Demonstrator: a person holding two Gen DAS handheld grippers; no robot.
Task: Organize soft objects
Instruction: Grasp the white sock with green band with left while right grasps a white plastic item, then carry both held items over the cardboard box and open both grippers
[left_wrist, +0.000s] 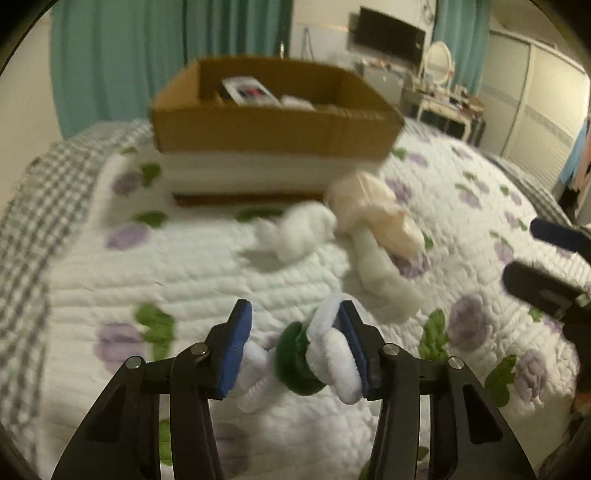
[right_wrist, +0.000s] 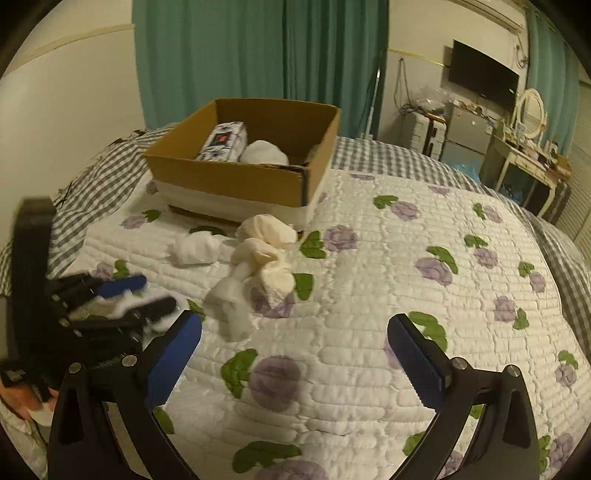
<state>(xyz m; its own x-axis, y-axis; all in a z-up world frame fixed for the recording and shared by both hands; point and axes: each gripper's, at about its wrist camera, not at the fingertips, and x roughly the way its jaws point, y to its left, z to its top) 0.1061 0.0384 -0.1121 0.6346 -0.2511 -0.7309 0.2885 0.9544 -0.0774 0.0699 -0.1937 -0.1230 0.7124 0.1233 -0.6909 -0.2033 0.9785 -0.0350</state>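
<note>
My left gripper (left_wrist: 293, 332) is shut on a white and green pipe-cleaner flower (left_wrist: 314, 358) and holds it above the bed; it also shows blurred in the right wrist view (right_wrist: 125, 295). My right gripper (right_wrist: 295, 339) is open and empty over the quilt; it shows at the right edge of the left wrist view (left_wrist: 546, 258). A cream cloth bundle (right_wrist: 269, 240), a white cotton ball (right_wrist: 194, 249) and a white stuffing piece (right_wrist: 231, 299) lie on the quilt before a cardboard box (right_wrist: 229, 181). The box holds a patterned packet (right_wrist: 223, 142) and a white soft lump (right_wrist: 264, 153).
The box stands on a white foam slab (right_wrist: 236, 206) on the flowered quilt (right_wrist: 406, 277). A grey checked blanket (right_wrist: 92, 184) lies at the left and behind. Green curtains, a TV and a dressing table (right_wrist: 524, 158) stand beyond the bed.
</note>
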